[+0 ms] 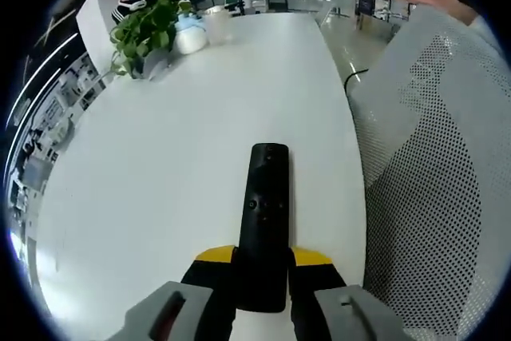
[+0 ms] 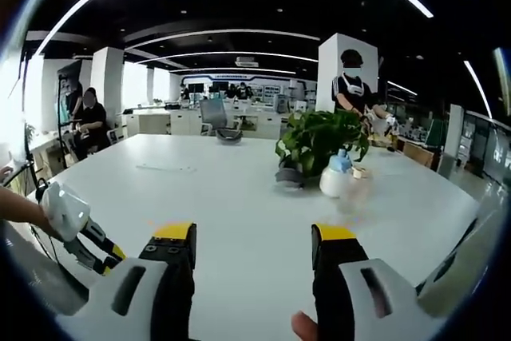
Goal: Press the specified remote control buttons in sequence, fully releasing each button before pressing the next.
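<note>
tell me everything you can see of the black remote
The remote is a slim black bar, matte and plastic-looking, with rounded ends and a few small buttons near its middle. It lies flat on the white table, its length pointing away from the camera. Its near end sits clamped between the jaws of the left gripper, whose yellow-tipped fingers press its sides. Nothing else touches it.

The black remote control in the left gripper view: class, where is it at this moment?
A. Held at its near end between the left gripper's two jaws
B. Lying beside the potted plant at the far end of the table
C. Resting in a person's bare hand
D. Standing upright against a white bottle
A: the remote control runs up from between the yellow-tipped jaws of the left gripper, over the white table, well short of the potted plant.
</note>
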The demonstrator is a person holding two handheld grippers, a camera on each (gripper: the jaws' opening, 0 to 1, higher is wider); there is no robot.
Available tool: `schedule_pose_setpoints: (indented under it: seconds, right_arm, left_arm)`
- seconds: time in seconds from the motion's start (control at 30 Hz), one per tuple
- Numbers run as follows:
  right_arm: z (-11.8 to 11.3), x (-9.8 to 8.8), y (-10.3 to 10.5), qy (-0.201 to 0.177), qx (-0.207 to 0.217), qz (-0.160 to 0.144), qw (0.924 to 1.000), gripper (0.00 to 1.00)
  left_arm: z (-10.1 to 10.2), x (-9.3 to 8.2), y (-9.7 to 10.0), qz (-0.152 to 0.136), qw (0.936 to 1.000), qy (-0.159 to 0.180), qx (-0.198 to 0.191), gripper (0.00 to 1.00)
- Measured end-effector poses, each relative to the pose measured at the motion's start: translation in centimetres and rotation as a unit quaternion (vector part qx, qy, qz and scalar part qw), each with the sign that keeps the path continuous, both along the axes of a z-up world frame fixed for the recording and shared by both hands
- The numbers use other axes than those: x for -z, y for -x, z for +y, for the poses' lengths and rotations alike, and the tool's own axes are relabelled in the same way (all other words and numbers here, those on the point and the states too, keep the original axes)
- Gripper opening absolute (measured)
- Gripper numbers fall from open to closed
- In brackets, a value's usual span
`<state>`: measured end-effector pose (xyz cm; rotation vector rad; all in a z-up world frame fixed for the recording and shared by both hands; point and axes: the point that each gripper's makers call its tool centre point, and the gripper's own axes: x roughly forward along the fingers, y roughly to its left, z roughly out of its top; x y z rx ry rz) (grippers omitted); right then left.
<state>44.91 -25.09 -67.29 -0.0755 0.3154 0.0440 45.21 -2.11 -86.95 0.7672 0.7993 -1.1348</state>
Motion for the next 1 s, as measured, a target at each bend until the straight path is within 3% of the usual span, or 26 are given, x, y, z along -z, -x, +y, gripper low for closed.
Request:
schedule_pose_setpoints:
  seconds: [0.2,0.67,1.0]
  right_arm:
    - [0.3,-0.1,0.0,0.01,-0.007,-0.004,0.9999,0.49]
    - [0.6,0.9,-0.1,0.023,-0.019,0.019,0.9994,0.49]
    - [0.8,1.2,-0.1,0.023,-0.024,0.028,0.9991,0.43]
  left_arm:
    - [0.1,0.1,-1.4,-0.007,0.9999,-0.008,0.013,0.24]
    - [0.7,-0.3,-5.1,-0.026,0.9992,-0.02,0.022,0.24]
    - [0.3,-0.7,-7.0,-0.033,0.9988,-0.021,0.028,0.24]
